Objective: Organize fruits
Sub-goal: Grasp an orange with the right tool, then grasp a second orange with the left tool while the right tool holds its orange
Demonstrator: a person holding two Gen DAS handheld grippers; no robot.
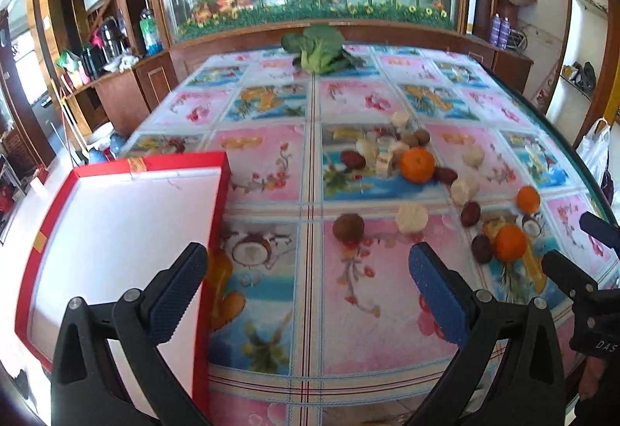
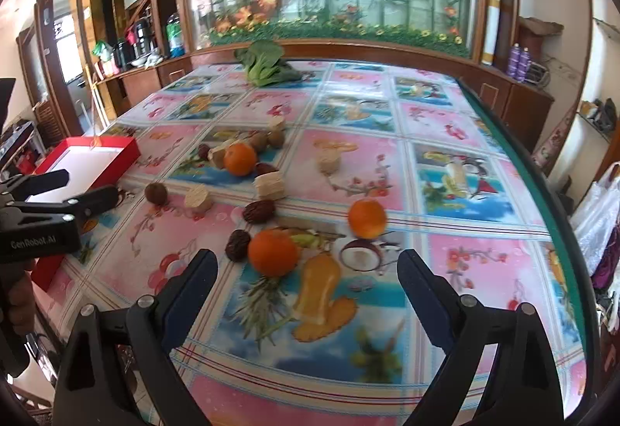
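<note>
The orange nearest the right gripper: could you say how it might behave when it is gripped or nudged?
The orange looks round, so it would probably roll on the smooth glossy tablecloth if nudged. Its rind seems firm, likely tolerating the open right gripper squeezing it.

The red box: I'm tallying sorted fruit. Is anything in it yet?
Empty as far as shown: the red box shows only bare white lining, though the left gripper hides its near corner.

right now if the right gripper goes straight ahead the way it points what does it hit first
Most likely the nearest orange, just left of centre between the open right gripper fingers, with a dark date beside it. Depth is hard to judge through the fisheye, so it might meet the tablecloth first.
</note>
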